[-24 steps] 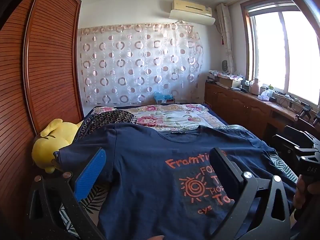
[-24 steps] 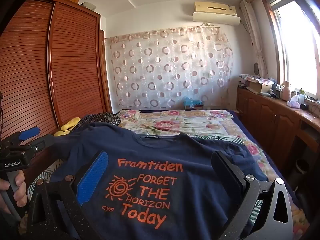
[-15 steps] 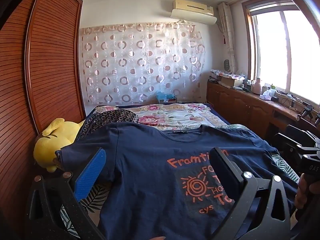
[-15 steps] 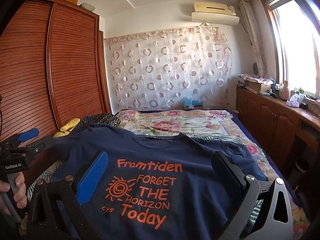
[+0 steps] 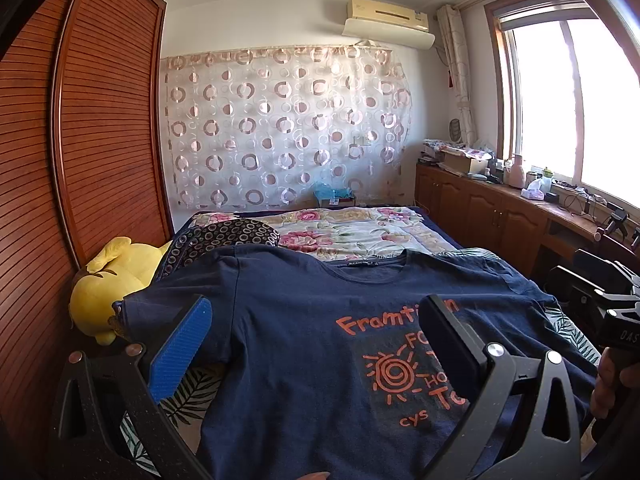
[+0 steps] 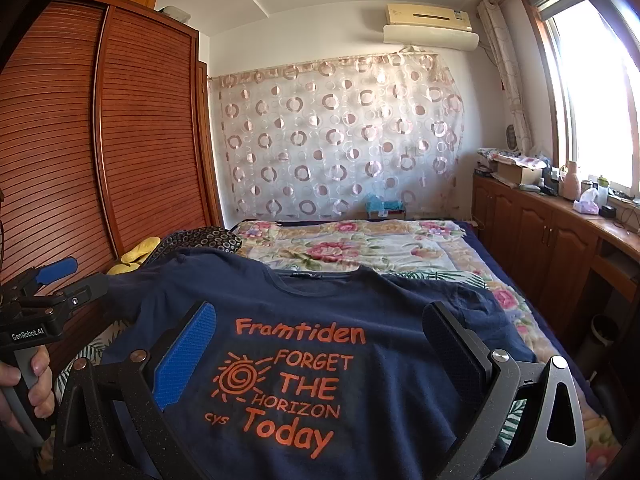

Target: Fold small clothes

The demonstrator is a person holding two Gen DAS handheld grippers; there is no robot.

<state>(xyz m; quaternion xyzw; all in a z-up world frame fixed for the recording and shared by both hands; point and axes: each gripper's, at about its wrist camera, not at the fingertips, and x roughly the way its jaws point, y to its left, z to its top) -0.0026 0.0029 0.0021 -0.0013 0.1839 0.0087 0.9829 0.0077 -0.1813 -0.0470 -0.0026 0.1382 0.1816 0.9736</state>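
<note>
Plush toy [image 5: 114, 280] plain in left view, T-shirt [image 6: 320, 360] print whole in right

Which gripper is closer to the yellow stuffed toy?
Left. The left gripper hovers open over the T-shirt's sleeve side, right beside the yellow stuffed toy. The right gripper hangs open over the orange print, farther away.

yellow plush toy [image 5: 116, 280], floral quilt [image 5: 344, 232], wardrobe [image 5: 80, 140]
</note>
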